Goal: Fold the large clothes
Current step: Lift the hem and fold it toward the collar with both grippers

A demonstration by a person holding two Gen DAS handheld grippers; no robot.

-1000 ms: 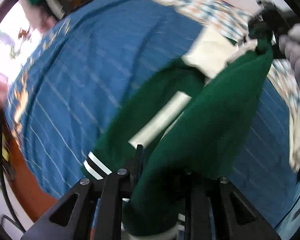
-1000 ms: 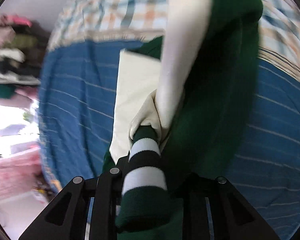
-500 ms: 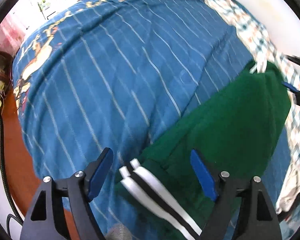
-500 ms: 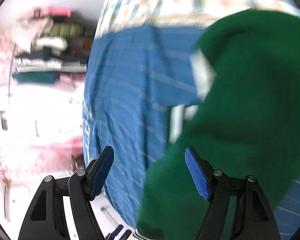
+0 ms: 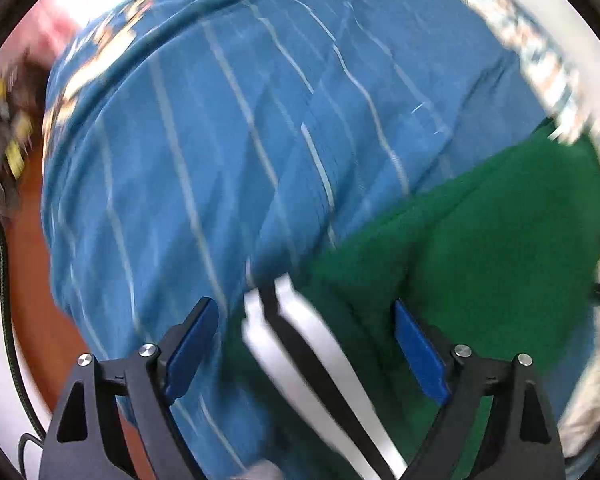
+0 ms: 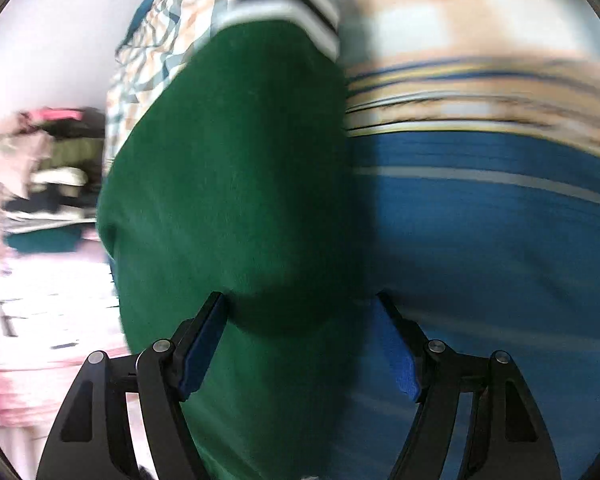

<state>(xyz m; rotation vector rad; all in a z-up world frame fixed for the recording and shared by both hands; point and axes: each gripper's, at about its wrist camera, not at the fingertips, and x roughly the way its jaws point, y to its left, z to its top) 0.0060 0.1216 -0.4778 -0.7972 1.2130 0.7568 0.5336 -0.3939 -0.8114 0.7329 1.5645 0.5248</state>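
We see a blue striped bedspread carrying the green sweater, which lies toward its patterned edge, its black-and-white striped cuff nearest us. Our left gripper and right gripper are both opening, jaws wide apart above the sweater without pressing it.

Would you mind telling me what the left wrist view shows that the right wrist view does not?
Only the left wrist view shows the orange-brown floor and a black cable. Only the right wrist view shows stacked clothes and the checked quilt. Both show the green garment with its striped trim on the blue striped bedspread, lying between opening jaws without being pressed.
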